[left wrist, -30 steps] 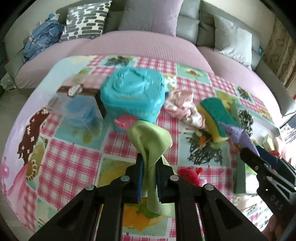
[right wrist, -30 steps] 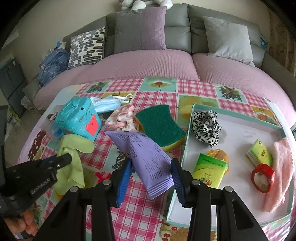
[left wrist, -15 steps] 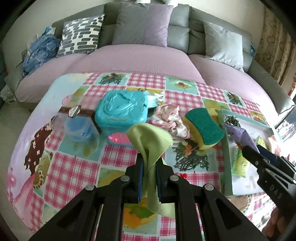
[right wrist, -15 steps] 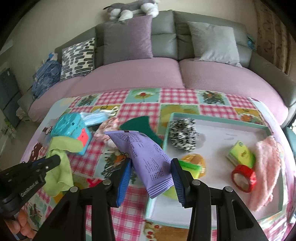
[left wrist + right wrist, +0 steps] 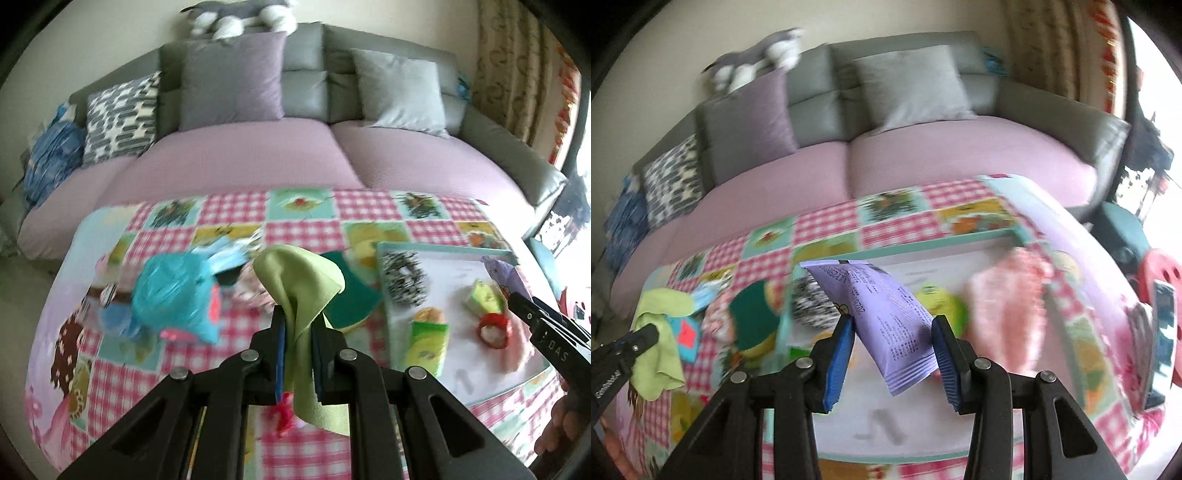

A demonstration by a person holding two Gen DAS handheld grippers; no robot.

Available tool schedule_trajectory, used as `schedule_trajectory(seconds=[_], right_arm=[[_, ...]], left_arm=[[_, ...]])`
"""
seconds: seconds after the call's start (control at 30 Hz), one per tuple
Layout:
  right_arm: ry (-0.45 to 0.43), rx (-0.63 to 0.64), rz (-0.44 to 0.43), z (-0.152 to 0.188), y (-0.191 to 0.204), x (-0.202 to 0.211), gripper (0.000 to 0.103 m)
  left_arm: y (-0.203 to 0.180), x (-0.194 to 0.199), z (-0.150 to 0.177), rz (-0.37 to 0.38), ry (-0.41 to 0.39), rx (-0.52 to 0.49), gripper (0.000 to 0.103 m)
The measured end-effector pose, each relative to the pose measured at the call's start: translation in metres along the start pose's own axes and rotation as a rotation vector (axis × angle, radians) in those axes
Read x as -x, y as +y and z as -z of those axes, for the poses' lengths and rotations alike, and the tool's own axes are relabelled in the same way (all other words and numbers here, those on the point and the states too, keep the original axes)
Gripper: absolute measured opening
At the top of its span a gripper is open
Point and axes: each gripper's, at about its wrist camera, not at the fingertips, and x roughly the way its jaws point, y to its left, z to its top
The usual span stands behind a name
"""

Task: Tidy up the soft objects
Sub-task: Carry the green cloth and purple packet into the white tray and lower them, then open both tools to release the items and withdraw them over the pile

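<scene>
My left gripper is shut on a green cloth and holds it above the checked tablecloth. My right gripper is shut on a purple packet and holds it over the white tray. In the left wrist view the tray holds a zebra scrunchie, green packets, a red tape roll and a pink cloth. The right wrist view shows the pink cloth at the tray's right side.
Left of the tray lie a green sponge, a teal wipes pack, a pink floral cloth and a blue mask. A sofa with cushions stands behind the table. A phone lies at the table's right.
Both grippers have moved right toward the tray with their loads. The right gripper has swung from the tray's left edge to over its middle. Both views are blurred by motion.
</scene>
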Motion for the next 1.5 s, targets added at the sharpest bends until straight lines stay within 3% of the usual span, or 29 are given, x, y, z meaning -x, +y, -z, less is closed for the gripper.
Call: schedule_trajectory(seconds=[0.2, 0.43, 0.63, 0.93, 1.2, 1.23, 1.33, 1.37, 1.5], right_arm=[[-0.009, -0.086, 0.077, -0.004, -0.043, 0.005, 0.046], [-0.002, -0.131, 0.120, -0.002, -0.066, 0.002, 0.046], [0.043, -0.121, 0.139, 0.002, -0.066, -0.017, 0.046], [0.118, -0.116, 0.149, 0.011, -0.063, -0.043, 0.046], [0.116, -0.108, 0.151, 0.010, -0.059, -0.039, 0.047], [0.113, -0.111, 0.151, 0.010, -0.059, -0.038, 0.047], [0.100, -0.119, 0.151, 0.008, -0.059, -0.032, 0.055], [0.099, -0.120, 0.148, 0.008, -0.059, -0.031, 0.059], [0.093, -0.112, 0.147, 0.007, -0.056, -0.024, 0.060]], left_arm=[[-0.044, 0.001, -0.015, 0.050, -0.025, -0.076, 0.012], [-0.096, -0.009, -0.021, 0.135, -0.039, -0.162, 0.012], [-0.130, -0.044, -0.008, 0.183, 0.038, -0.224, 0.012], [-0.149, -0.081, 0.015, 0.204, 0.140, -0.243, 0.013], [-0.153, -0.086, 0.020, 0.192, 0.155, -0.237, 0.013], [-0.153, -0.084, 0.020, 0.188, 0.158, -0.236, 0.017], [-0.152, -0.077, 0.017, 0.182, 0.147, -0.231, 0.043], [-0.151, -0.073, 0.016, 0.178, 0.135, -0.230, 0.046], [-0.143, -0.058, 0.009, 0.169, 0.099, -0.215, 0.046]])
